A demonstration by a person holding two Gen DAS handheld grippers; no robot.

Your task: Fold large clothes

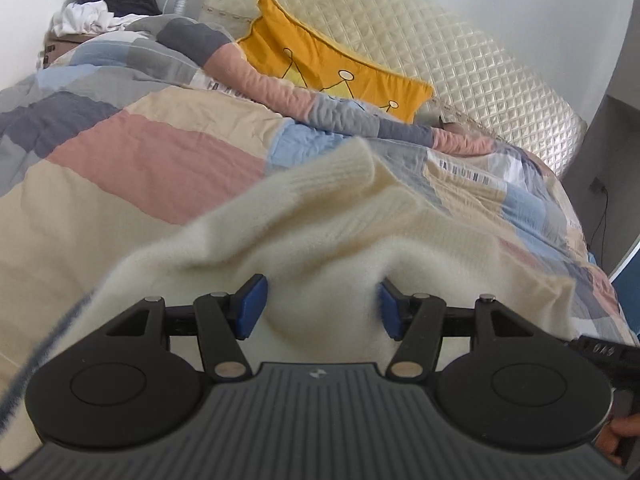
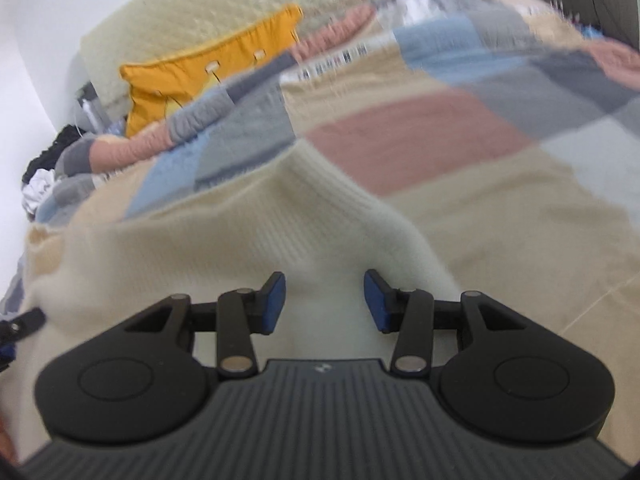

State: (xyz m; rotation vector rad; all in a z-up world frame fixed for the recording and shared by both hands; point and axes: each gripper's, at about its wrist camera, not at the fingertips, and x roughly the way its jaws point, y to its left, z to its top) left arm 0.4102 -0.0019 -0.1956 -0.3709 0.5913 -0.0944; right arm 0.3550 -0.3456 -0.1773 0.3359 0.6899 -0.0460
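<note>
A: Left gripper (image 1: pixel 320 306) first. Jaws?

B: Spread. A hump of the cream knit sweater (image 1: pixel 312 220) bulges up between the blue pads (image 1: pixel 251 306); the right pad's edge seems to brush the fuzz, but it's not a pinch. Cloth is between the jaws, not clamped.

A: Where's the garment overall?

B: On the patchwork duvet (image 1: pixel 160 152), spreading ahead of the left jaws, with its ribbed end lying beyond them. The yellow crown cushion (image 1: pixel 320 56) sits far ahead, against the quilted headboard (image 1: pixel 420 40).

A: Right gripper (image 2: pixel 325 302)?

B: Jaws apart too, narrower gap. The sweater (image 2: pixel 240 240) runs under and between the pads, and a ribbed ridge runs ahead from the gap. No squeeze visible. The frame is blurred, so contact is hard to call.

A: How to do it well?

B: My read: they're setting up a grab. Sink both sets of pads over a real fold of knit, close fully on a single layer edge, keep the two grips level with each other, then lift together so the fold line stays straight. Thick fuzzy knit slips, so bite deep.

A: Any text?

B: A printed strip on the duvet ahead of the left jaws, reads roughly "FA…HON", partly illegible. Small logo on each gripper body, unreadable.
</note>
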